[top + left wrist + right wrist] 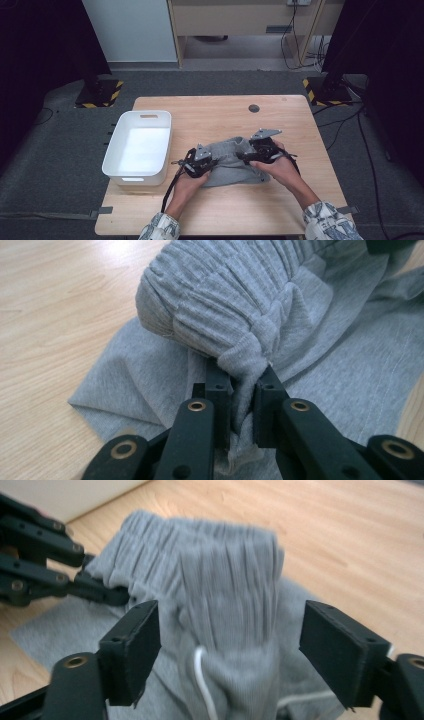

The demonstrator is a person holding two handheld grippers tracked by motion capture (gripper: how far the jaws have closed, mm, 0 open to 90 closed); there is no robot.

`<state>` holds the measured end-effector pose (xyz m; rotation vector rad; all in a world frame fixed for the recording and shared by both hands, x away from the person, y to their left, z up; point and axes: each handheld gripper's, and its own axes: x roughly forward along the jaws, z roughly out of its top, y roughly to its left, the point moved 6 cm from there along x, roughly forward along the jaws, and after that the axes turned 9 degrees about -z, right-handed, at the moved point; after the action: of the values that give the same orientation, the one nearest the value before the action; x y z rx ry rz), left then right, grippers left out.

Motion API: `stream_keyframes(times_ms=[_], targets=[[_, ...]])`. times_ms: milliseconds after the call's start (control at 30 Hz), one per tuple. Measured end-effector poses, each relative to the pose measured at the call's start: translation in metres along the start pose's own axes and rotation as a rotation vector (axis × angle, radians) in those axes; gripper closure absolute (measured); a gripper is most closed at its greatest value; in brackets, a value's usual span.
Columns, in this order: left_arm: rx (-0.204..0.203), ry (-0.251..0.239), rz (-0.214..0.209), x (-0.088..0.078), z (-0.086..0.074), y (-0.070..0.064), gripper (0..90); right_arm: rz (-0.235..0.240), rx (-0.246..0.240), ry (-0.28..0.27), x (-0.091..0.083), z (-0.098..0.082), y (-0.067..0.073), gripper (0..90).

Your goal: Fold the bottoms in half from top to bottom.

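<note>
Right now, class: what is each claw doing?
Left claw: closed on the grey garment.
Right claw: open, garment between its jaws, not pressed.

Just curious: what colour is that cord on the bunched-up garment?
White, against the grey garment; the cord shows best in the right gripper view.

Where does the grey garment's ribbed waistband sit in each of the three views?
High view: ribbed waistband at table centre, between the left gripper and right gripper.
Left gripper view: upper centre, a bunched fold of it clamped in the shut jaws at bottom centre.
Right gripper view: centre, standing between the wide-open jaws, a white drawstring hanging below.
Shared landmark: the left gripper's pinch on the band, also at the right gripper view's left edge.
</note>
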<state>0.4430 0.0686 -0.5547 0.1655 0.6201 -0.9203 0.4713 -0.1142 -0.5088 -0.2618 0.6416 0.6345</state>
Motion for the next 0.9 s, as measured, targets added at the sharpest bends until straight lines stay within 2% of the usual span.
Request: stream_keyframes(times_ms=[67,200,333,367,433,467,633,667,733,800,833,900], targets=[[0.011,-0.004,0.000,-0.001,0.002,-0.001,81.3,-0.007,-0.011,-0.005,-0.001,0.009,0.000,23.6],[0.022,-0.004,-0.002,-0.003,0.004,-0.003,81.3,-0.003,0.003,-0.019,-0.002,0.026,-0.001,24.3],[0.028,-0.002,-0.008,-0.003,0.003,-0.004,81.3,0.000,-0.004,-0.019,-0.001,0.036,-0.001,26.5],[0.028,-0.003,-0.010,-0.003,0.002,-0.004,81.3,0.009,0.003,-0.028,-0.001,0.046,-0.001,30.5],[0.025,-0.009,-0.013,-0.003,0.002,-0.003,81.3,0.010,0.005,-0.033,-0.001,0.048,-0.001,33.4],[0.030,-0.009,-0.012,-0.003,0.002,-0.003,81.4,0.007,0.014,-0.036,0.001,0.055,-0.004,38.7],[0.033,-0.022,-0.014,-0.003,0.002,-0.005,81.3,-0.005,0.050,0.003,0.011,0.059,-0.011,46.4],[0.032,-0.023,-0.015,-0.003,0.000,-0.005,81.3,0.002,0.057,0.016,0.016,0.059,-0.012,50.8],[0.029,-0.025,-0.016,-0.004,-0.001,-0.005,81.0,0.030,0.035,0.047,0.020,0.056,-0.009,53.3],[0.033,-0.022,-0.017,-0.004,-0.002,-0.006,80.5,0.037,0.003,0.077,0.022,0.050,-0.006,56.8],[0.033,-0.022,-0.017,-0.004,-0.002,-0.006,79.8,0.043,-0.001,0.081,0.022,0.047,-0.004,56.8],[0.027,-0.009,-0.020,-0.006,-0.005,-0.009,75.7,0.056,0.000,0.084,0.018,0.043,0.000,63.7]])
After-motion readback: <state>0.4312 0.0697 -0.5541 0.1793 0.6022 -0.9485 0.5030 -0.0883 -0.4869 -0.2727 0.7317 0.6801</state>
